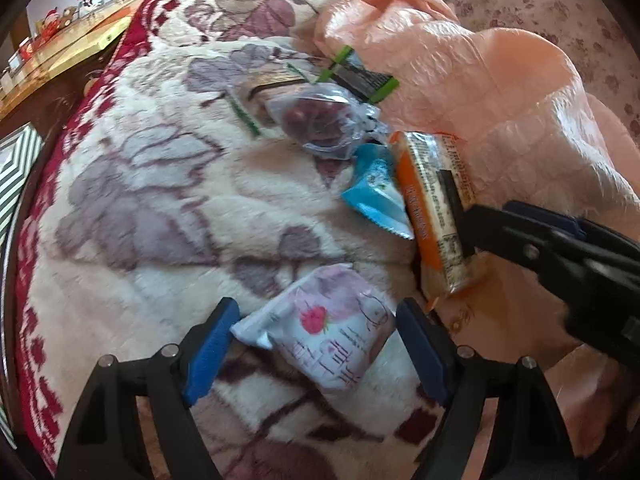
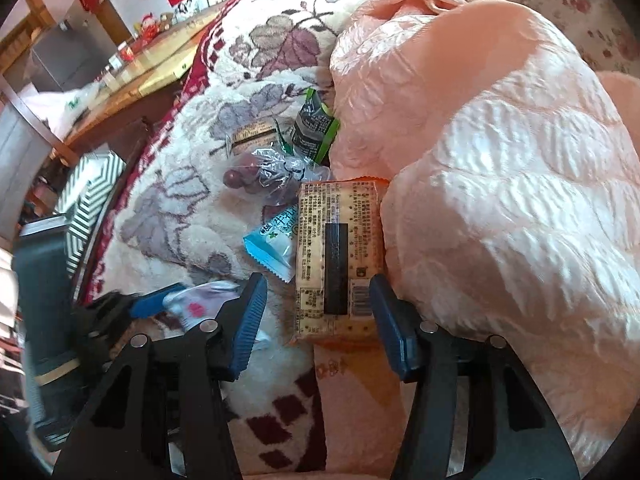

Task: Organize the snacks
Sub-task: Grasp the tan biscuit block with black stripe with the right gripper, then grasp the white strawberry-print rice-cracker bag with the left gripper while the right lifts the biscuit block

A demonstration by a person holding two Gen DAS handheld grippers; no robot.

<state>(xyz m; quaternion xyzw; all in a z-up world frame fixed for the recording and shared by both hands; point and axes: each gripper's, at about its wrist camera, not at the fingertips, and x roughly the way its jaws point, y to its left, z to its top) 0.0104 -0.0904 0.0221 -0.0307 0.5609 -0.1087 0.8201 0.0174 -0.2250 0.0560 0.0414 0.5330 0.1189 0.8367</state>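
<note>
**Snacks on floral blanket, both grippers over packets**

We note the cracker packet (image 2: 338,260) lying flat on the floral blanket (image 1: 152,200), its right edge against the peach quilt (image 2: 500,180). Right gripper (image 2: 318,316) straddles its near end; jaws apart, left pad clear of the wrapper, right pad just beside it. The white raspberry-print packet (image 1: 324,336) lies between the left gripper (image 1: 316,344) jaws, which stand wide, not pressing. Just beside the crackers lies a blue-and-white packet (image 1: 376,196); beyond it a clear bag of dark red fruit (image 1: 320,120), then a green-edged black packet (image 1: 360,76).
</note>
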